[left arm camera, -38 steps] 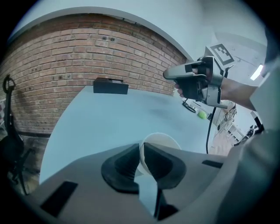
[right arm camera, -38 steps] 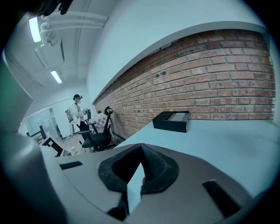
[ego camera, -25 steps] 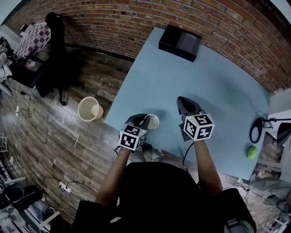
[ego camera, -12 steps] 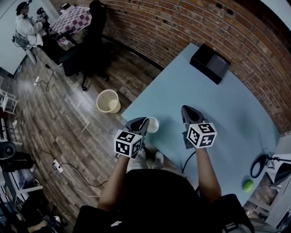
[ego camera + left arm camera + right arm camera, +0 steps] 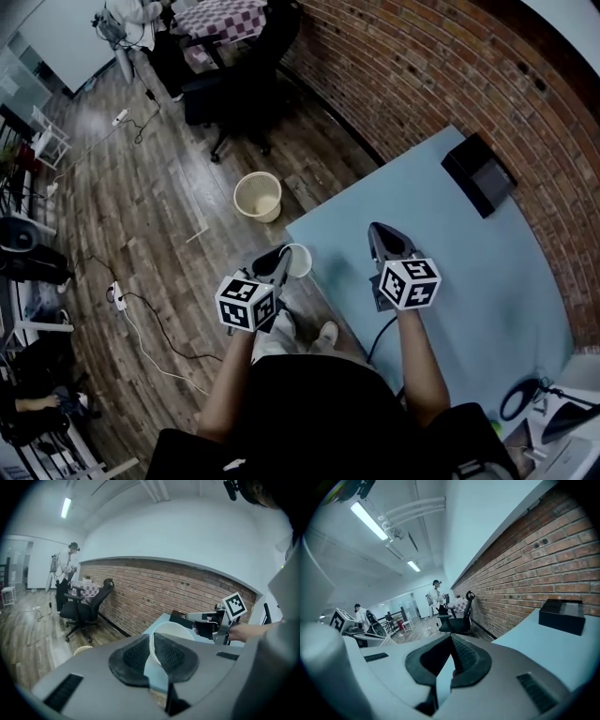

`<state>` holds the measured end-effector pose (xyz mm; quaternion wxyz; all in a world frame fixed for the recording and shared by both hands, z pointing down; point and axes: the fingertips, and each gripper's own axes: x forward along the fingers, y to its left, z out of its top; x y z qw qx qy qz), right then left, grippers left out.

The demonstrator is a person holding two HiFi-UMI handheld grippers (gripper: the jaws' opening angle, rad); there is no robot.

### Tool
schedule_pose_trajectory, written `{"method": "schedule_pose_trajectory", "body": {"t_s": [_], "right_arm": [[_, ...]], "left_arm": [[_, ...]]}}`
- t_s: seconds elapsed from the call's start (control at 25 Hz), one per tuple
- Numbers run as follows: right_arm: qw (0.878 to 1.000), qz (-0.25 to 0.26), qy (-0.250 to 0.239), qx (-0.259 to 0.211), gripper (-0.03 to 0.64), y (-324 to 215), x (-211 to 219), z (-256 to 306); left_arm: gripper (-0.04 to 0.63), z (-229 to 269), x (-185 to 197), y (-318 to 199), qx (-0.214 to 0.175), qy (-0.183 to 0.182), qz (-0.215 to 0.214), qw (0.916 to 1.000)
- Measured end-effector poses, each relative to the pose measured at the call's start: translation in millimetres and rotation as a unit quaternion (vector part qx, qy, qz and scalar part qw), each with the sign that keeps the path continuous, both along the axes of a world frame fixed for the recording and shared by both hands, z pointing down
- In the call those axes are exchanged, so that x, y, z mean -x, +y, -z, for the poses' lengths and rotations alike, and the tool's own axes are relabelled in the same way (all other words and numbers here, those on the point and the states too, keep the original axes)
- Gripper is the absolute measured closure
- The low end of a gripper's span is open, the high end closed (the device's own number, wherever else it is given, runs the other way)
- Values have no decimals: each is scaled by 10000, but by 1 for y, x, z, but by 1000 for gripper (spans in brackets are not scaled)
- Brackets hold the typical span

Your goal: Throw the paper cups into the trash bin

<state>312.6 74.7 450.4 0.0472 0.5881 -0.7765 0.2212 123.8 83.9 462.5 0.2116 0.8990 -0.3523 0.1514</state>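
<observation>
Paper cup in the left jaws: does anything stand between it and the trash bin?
Nothing visible does. The left gripper holds the paper cup at the table's edge, and only bare wooden floor lies between it and the open trash bin.

cool, even light from ceiling strip lights (image 5: 370,520) — soft shadows only. strong fisheye bending with dark corners; the right hand-held gripper (image 5: 451,648) looks soft up close, the head view dimmer.
</observation>
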Motion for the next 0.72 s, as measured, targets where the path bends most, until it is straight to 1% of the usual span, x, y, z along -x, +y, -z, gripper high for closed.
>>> {"method": "schedule_pose_trajectory", "body": {"t_s": [0.2, 0.28, 0.48, 0.72], "right_arm": [[9992, 381, 10, -106, 614, -19, 43, 10], [9987, 502, 14, -129, 614, -25, 60, 11], [9971, 752, 83, -128, 614, -36, 93, 11], [9951, 958, 162, -165, 614, -57, 130, 16]], "left_arm": [[555, 9, 46, -2, -145, -40, 404, 9991], [555, 10, 61, -4, -179, -47, 475, 9987], [555, 10, 91, -12, -204, 86, 720, 9972], [555, 15, 120, -29, -265, 21, 837, 9961]]}}
